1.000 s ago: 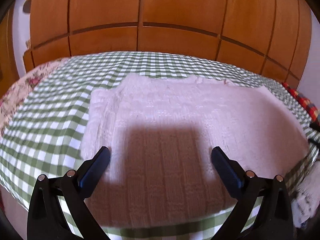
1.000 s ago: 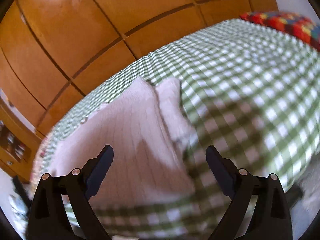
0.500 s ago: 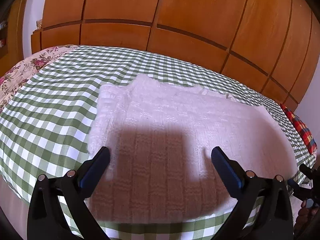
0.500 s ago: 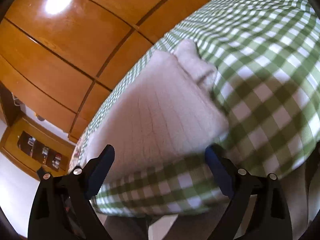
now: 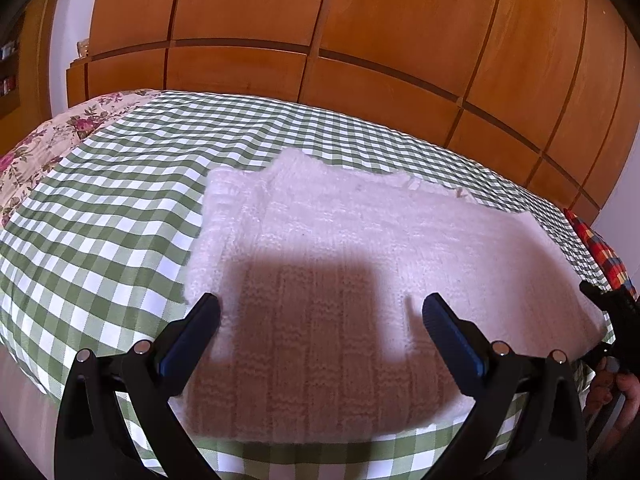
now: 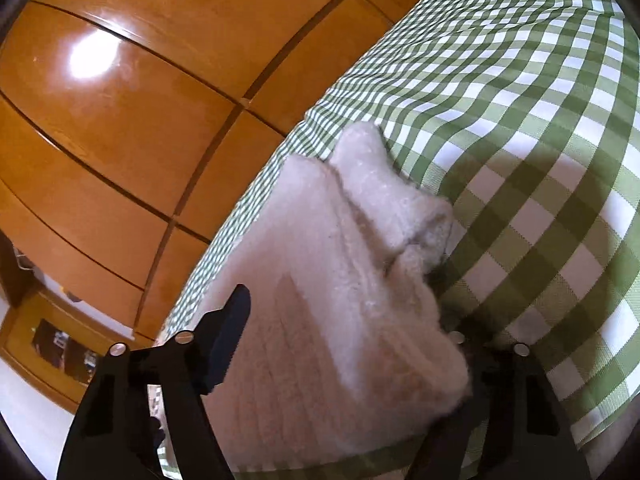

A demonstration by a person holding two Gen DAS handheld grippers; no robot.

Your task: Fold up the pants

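The white knit pants (image 5: 360, 264) lie flat on the bed, on top of the green checked cover (image 5: 100, 216). They sit near the front edge of the bed, and a dark square shadow falls on the part closest to that edge.

The left gripper (image 5: 320, 320) hangs over the front part of the pants. Its two blue-tipped fingers (image 5: 192, 332) are spread far apart, and nothing is between them.

The left wrist view shows the whole pants from the front edge of the bed. It also shows the flowery bedspread (image 5: 36, 152) at the left end of the bed, a bright checked pillow (image 5: 600, 248) at the right end, and the brown wooden wardrobe (image 5: 360, 40) behind the bed. At the right end of the pants a bit of the right gripper (image 5: 616, 320) peeks in, with a hand (image 5: 616, 396) under it.

The right wrist view is very close to the pants (image 6: 320, 320), at their right end. Here the cloth looks fluffy and bunched up, with two soft bumps sticking up. The right gripper (image 6: 352, 320) is spread wide. Its left finger (image 6: 228, 332) shows clearly beside the cloth. The other finger is hidden behind the lump of pants, so I cannot tell if it touches them. The checked cover (image 6: 540, 140) spreads out to the right of the pants, and the shiny wardrobe (image 6: 140, 100) is behind the bed.
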